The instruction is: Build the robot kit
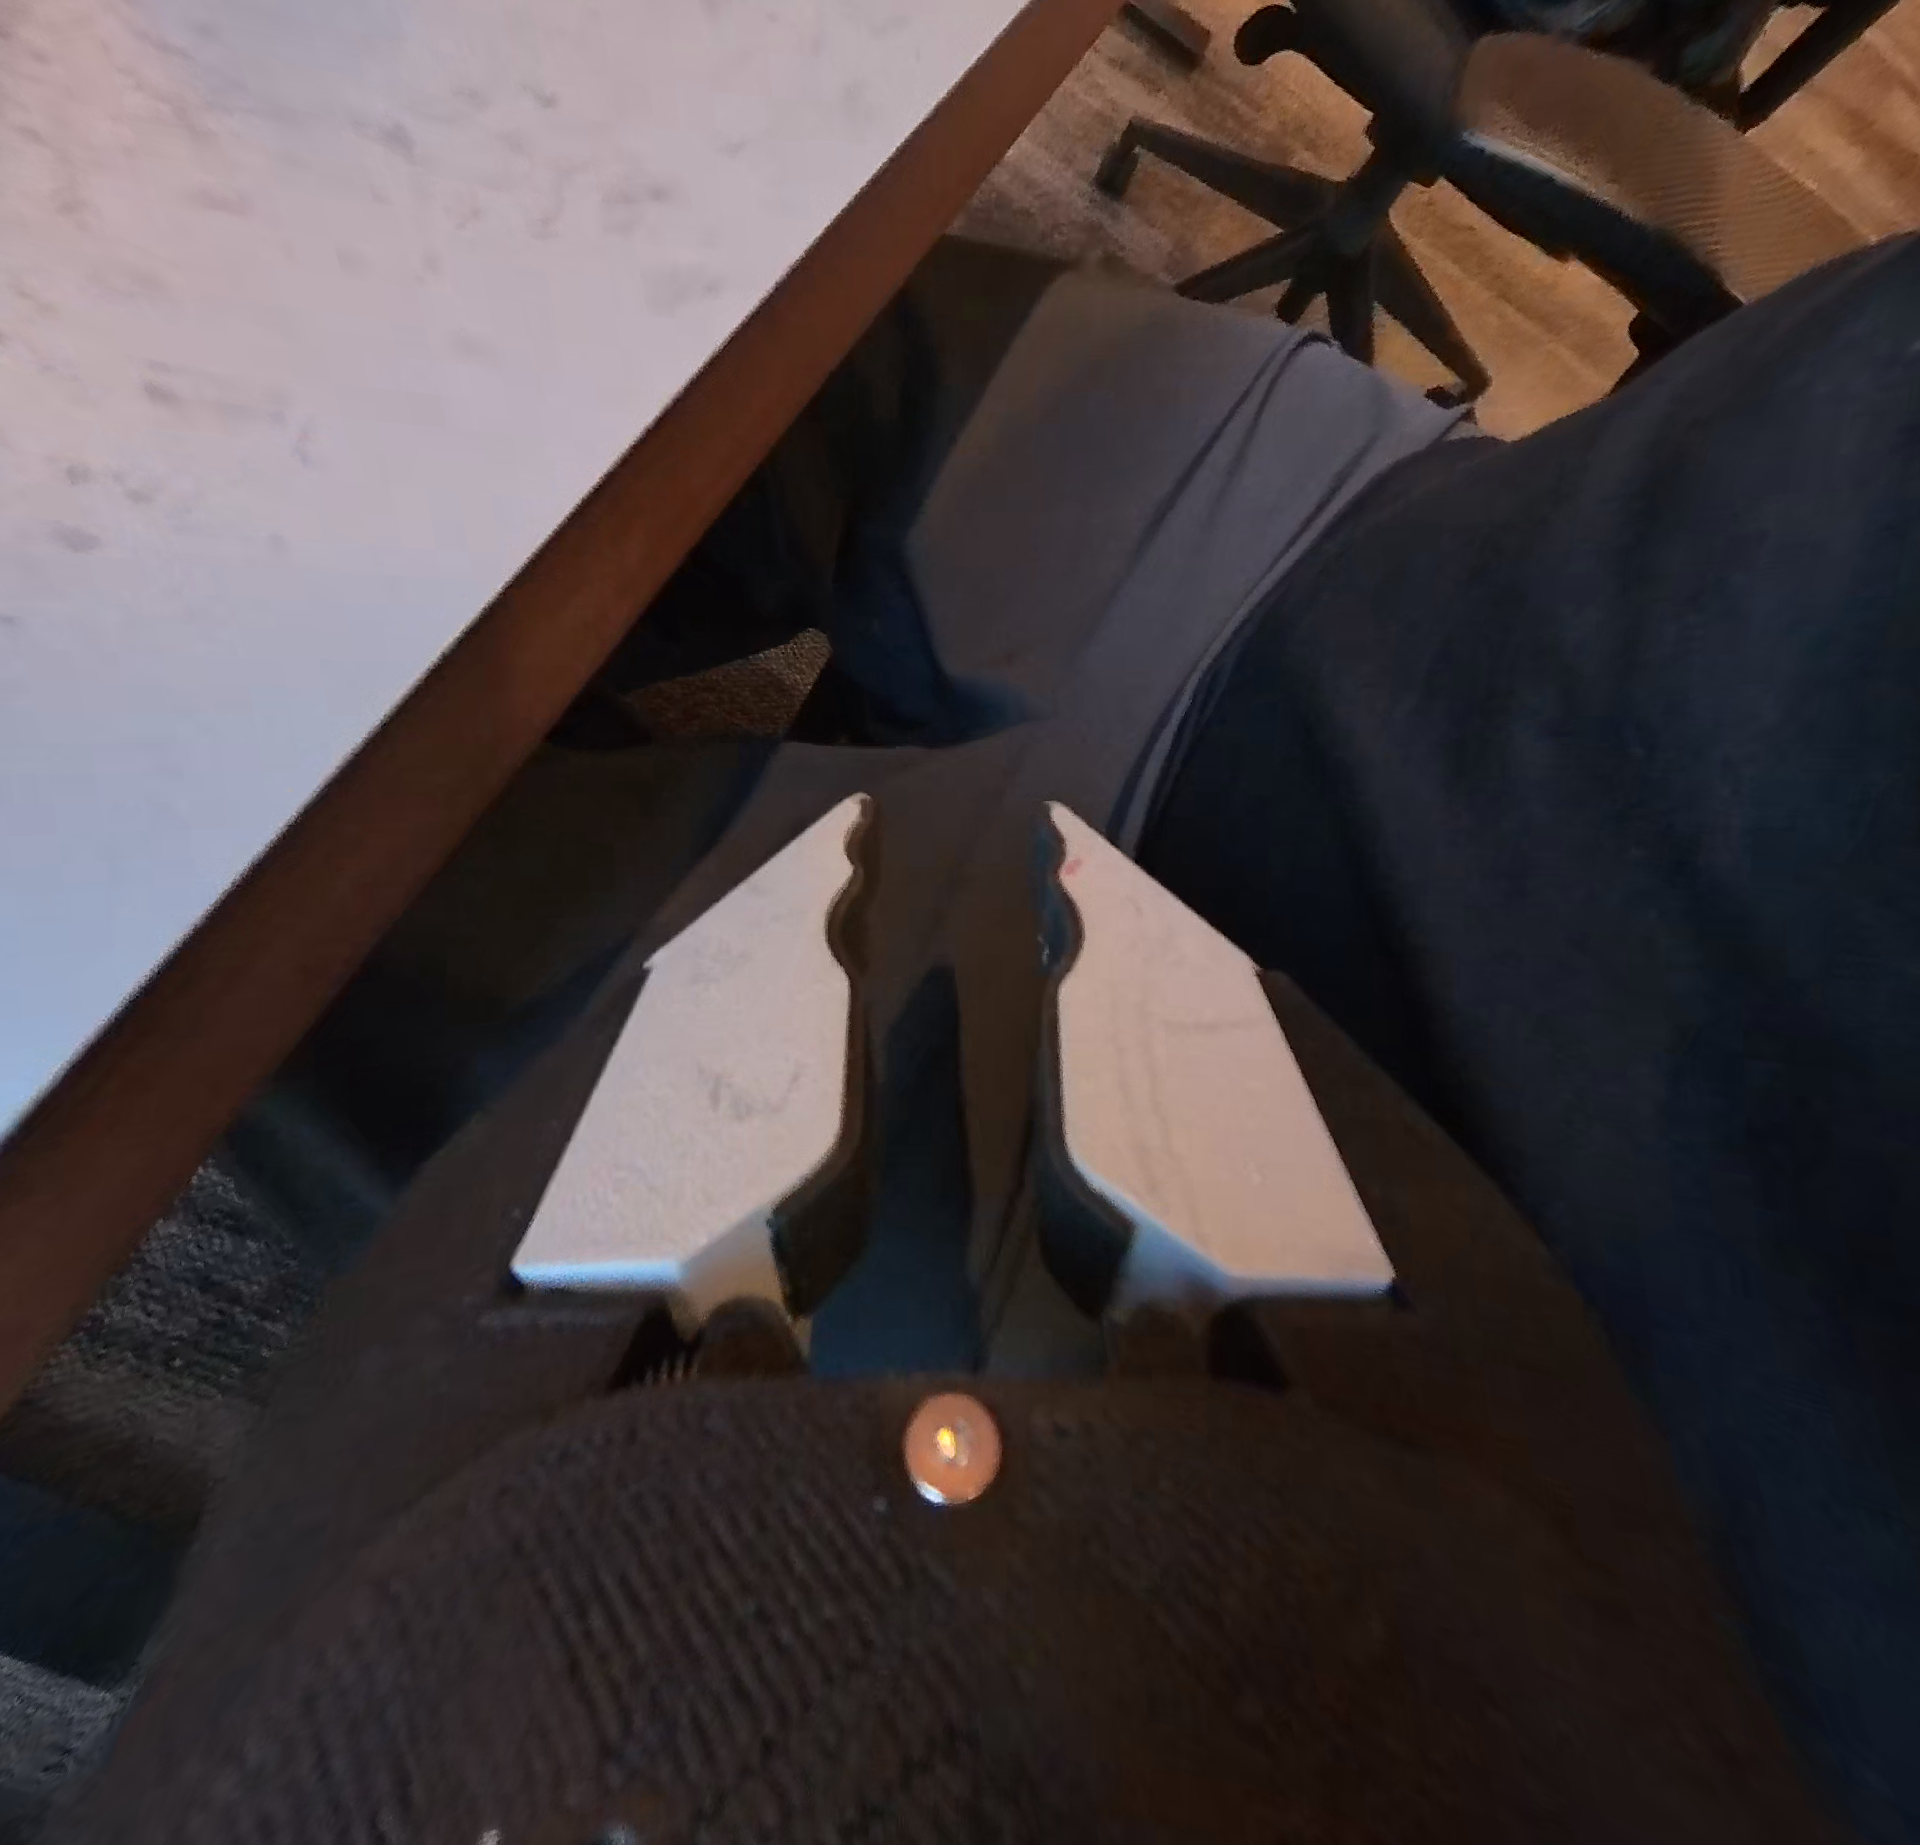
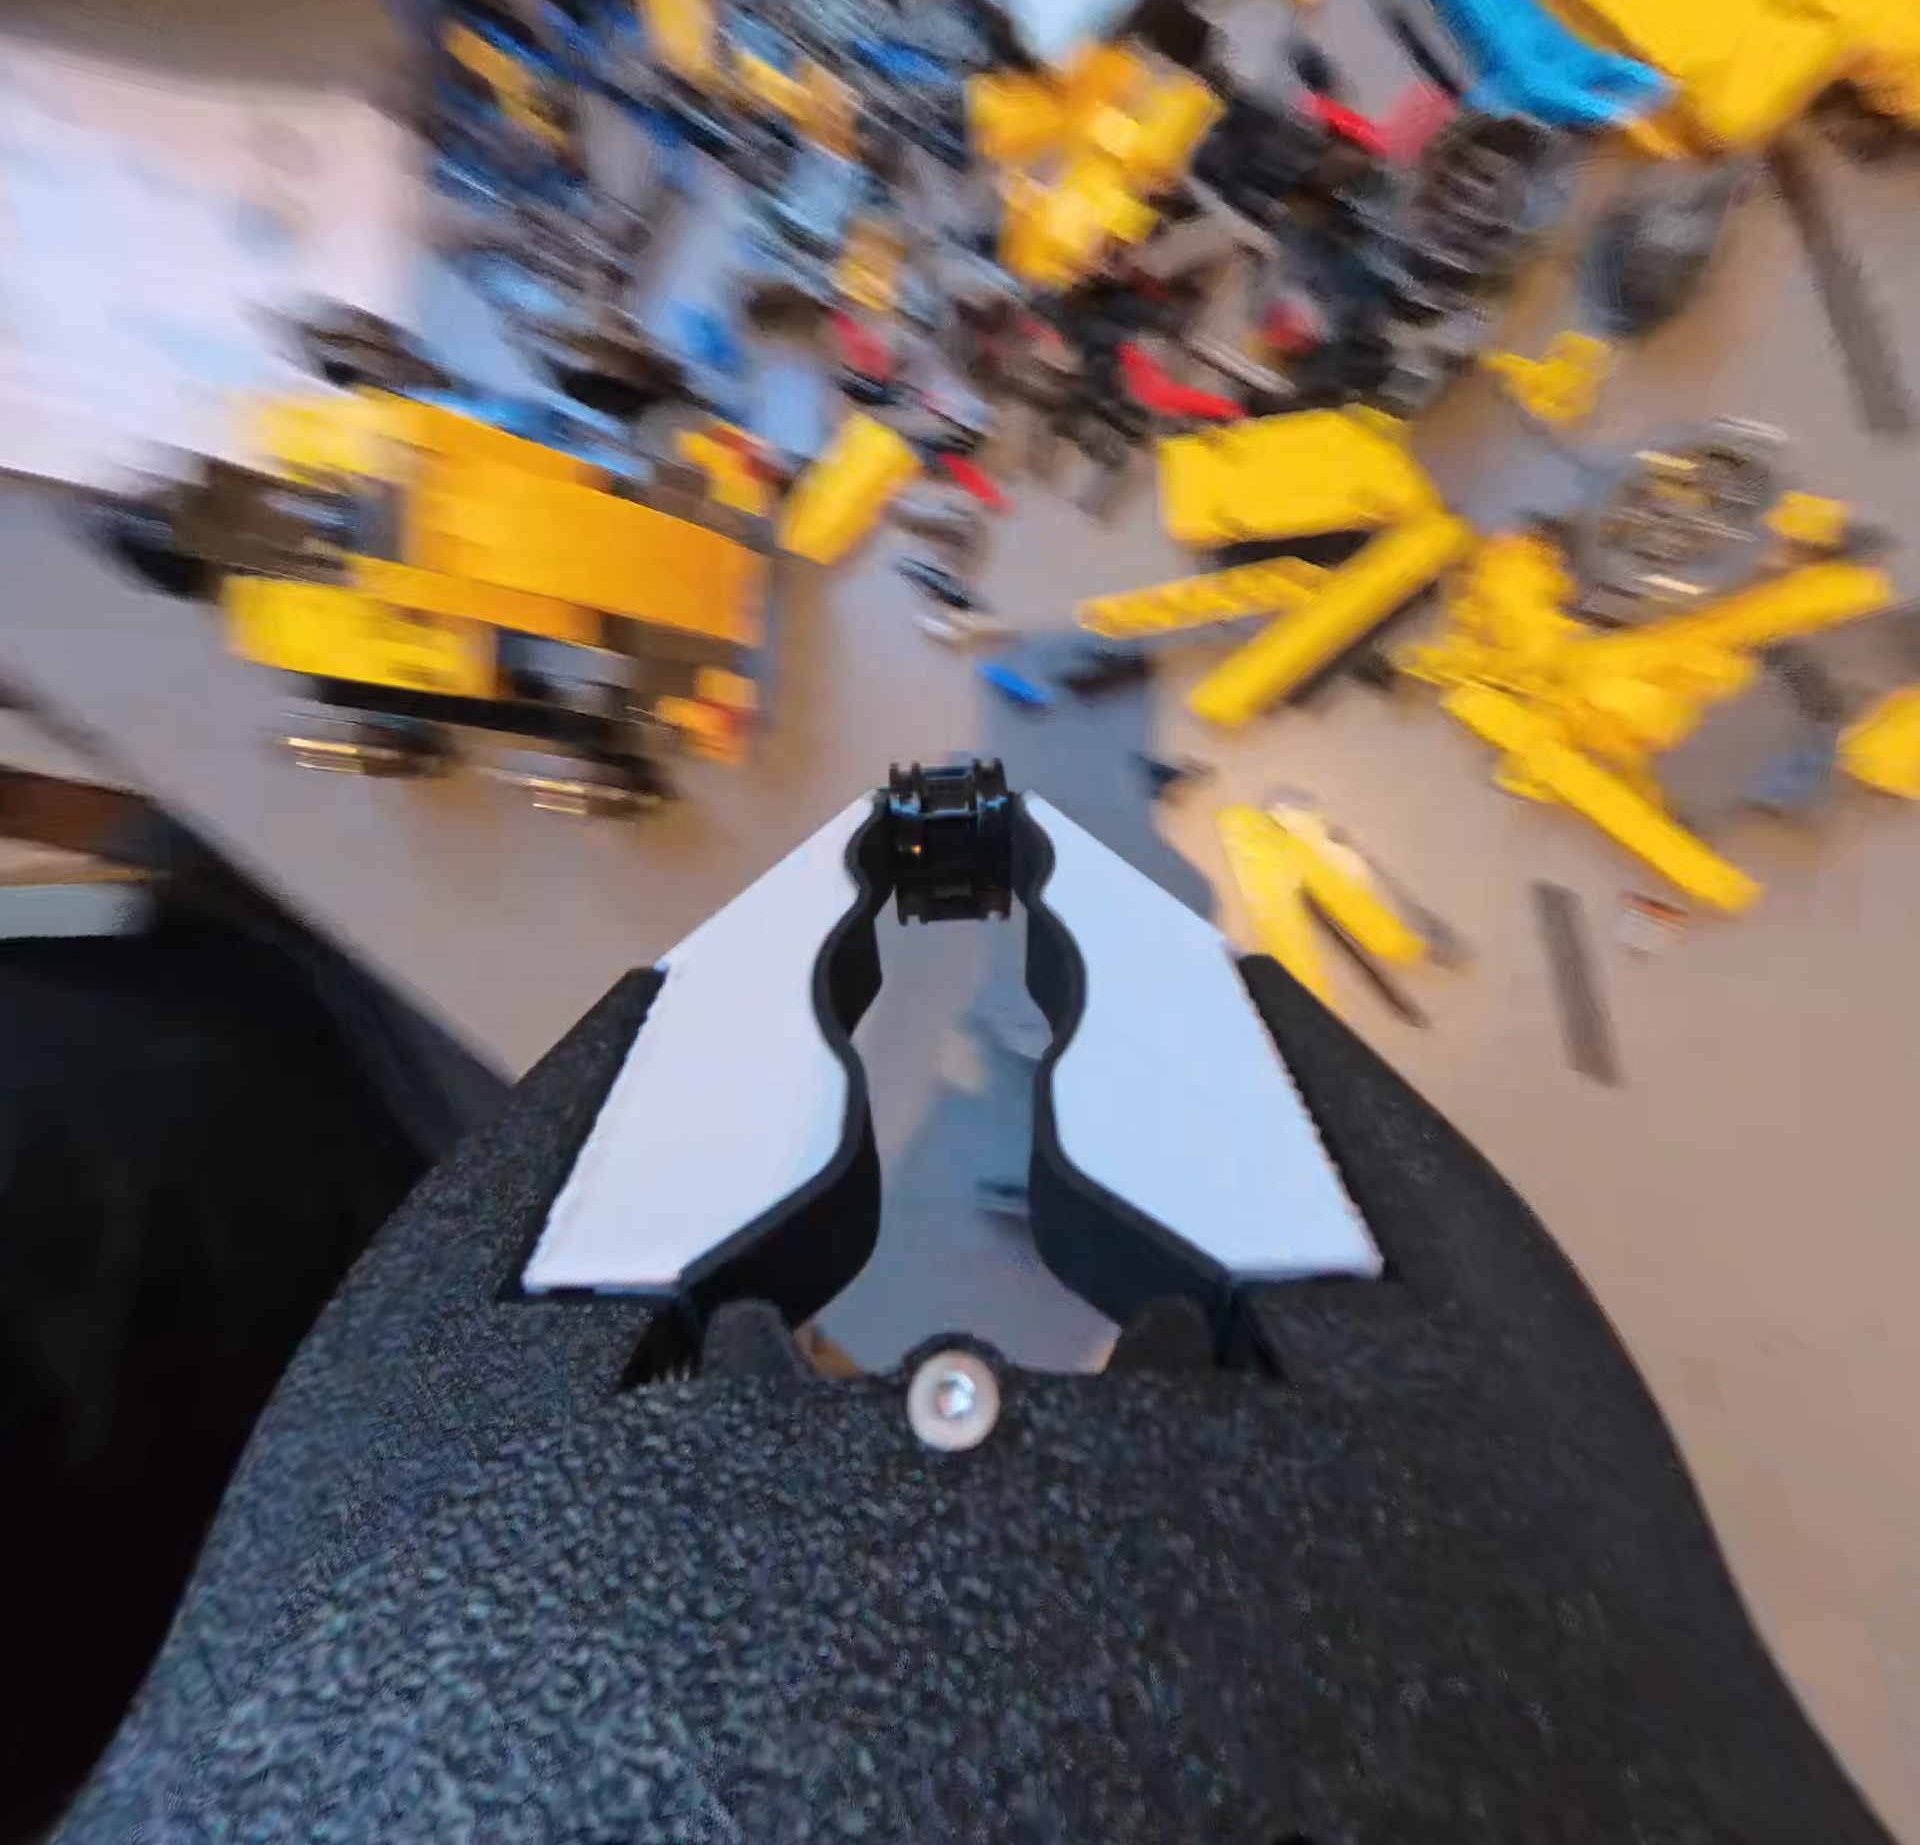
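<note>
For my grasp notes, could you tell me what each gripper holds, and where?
Right gripper: small black ribbed part, pinched by its sides at the tips. Left gripper: nothing.

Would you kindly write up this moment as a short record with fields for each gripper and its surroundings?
left gripper: left gripper, jaws apart, nothing between them
left surroundings: below the table edge, over a person's dark clothing; office chair beyond
right gripper: right gripper, shut on a small black part at its tips
right surroundings: above the tabletop, strewn with yellow pieces and a yellow and black assembly, all motion-blurred
</note>
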`<state>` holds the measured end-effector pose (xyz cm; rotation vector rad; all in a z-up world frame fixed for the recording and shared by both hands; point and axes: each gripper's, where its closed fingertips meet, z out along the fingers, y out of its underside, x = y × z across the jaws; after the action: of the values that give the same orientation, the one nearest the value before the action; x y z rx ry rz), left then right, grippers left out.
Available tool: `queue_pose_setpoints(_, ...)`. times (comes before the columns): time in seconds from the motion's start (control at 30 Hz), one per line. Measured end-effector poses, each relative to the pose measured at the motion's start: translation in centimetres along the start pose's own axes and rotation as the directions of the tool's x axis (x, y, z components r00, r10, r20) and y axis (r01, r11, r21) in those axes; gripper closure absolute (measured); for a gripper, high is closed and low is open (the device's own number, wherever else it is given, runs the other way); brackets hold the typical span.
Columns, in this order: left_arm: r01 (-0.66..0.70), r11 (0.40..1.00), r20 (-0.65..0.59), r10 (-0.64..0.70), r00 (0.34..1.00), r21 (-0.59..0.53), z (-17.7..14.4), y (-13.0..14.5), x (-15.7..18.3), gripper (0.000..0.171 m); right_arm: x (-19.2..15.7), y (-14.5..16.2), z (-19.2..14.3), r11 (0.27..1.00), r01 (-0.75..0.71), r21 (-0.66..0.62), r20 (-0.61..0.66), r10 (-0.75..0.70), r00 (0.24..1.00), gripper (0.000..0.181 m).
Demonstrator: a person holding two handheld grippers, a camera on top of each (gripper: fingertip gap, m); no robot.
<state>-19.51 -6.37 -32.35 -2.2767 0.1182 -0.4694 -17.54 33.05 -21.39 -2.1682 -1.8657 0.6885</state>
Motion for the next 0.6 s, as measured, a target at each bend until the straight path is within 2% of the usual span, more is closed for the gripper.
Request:
queue_pose_setpoints(0.07,-0.032,0.998,0.035,0.030,0.999,0.045,-0.6,-1.0,-0.2,0.143,-6.1,-2.2,-1.1,0.991,-0.057,0.118,0.243,0.026,0.970,0.160)
queue_pose_setpoints(0.13,-0.052,0.990,0.073,0.043,0.996,0.131,-1.5,-2.6,-0.5,0.138,-13.5,-4.0,-2.4,0.968,-0.069,0.240,0.455,-0.049,0.889,0.160)
queue_pose_setpoints(0.2,-0.057,0.970,0.137,0.025,0.990,0.236,-3.1,-4.3,-1.3,0.129,-20.7,-4.8,-2.7,0.939,-0.051,0.340,0.562,-0.159,0.811,0.159)
queue_pose_setpoints(0.3,-0.116,0.930,0.297,0.008,0.955,0.350,-6.1,-6.4,-3.0,0.117,-30.6,-5.6,0.2,0.879,0.012,0.477,0.578,-0.323,0.749,0.159)
queue_pose_setpoints(0.4,-0.221,0.888,0.449,0.019,0.894,0.403,-8.9,-7.6,-3.8,0.116,-38.9,-5.9,4.8,0.843,0.091,0.530,0.580,-0.439,0.686,0.159)
queue_pose_setpoints(0.5,-0.264,0.883,0.547,0.010,0.837,0.387,-10.7,-6.6,-4.8,0.121,-42.7,-6.3,8.3,0.819,0.144,0.555,0.557,-0.495,0.666,0.160)
queue_pose_setpoints(0.6,-0.225,0.880,0.578,-0.068,0.813,0.419,-12.8,-5.0,-6.3,0.124,-43.3,-8.0,9.9,0.809,0.083,0.582,0.567,-0.477,0.672,0.159)
